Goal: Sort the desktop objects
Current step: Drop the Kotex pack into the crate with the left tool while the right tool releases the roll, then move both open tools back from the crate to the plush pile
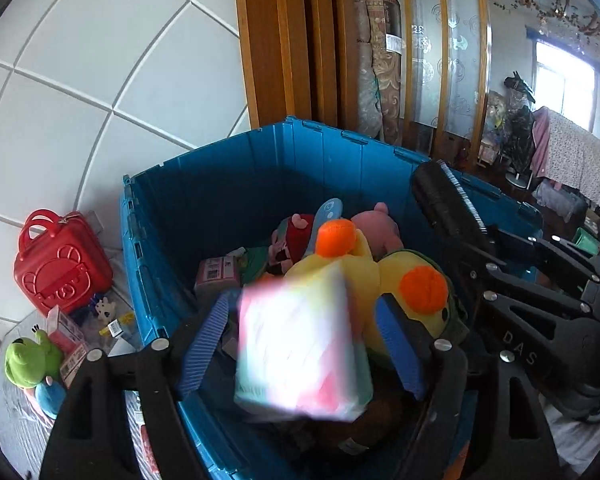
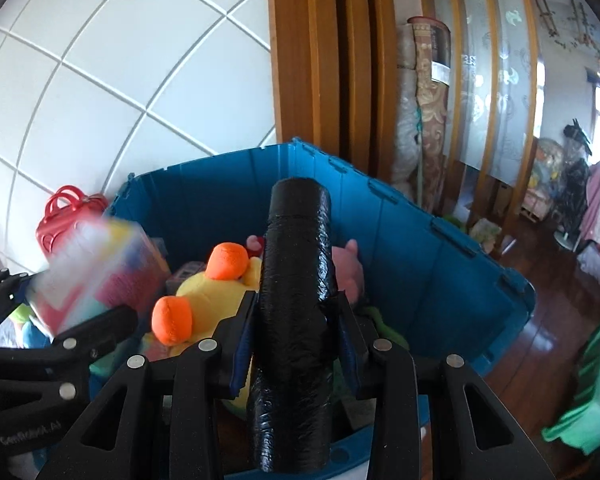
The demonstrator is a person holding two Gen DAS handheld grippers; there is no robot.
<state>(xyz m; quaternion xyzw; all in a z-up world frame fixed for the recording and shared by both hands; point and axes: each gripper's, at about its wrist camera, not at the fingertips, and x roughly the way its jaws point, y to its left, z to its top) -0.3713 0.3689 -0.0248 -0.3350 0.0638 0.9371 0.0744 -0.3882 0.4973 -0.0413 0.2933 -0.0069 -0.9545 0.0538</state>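
Note:
A blue plastic bin (image 1: 220, 184) holds a yellow duck plush (image 1: 364, 264) with orange feet, pink plush toys and small boxes. My left gripper (image 1: 304, 344) is open above the bin; a blurred pastel packet (image 1: 304, 344) is between its blue pads (image 1: 204, 344), apart from both. My right gripper (image 2: 296, 328) is shut on a black roll of bags (image 2: 296, 308) and holds it over the bin (image 2: 420, 272). The roll also shows in the left wrist view (image 1: 448, 204). The packet (image 2: 88, 276) and duck (image 2: 212, 292) show in the right wrist view.
A red toy case (image 1: 60, 264), a green frog plush (image 1: 32, 360) and small boxes lie left of the bin. A white tiled wall and wooden door frame (image 1: 284, 40) stand behind. A green crate (image 2: 592, 384) sits on the wooden floor at right.

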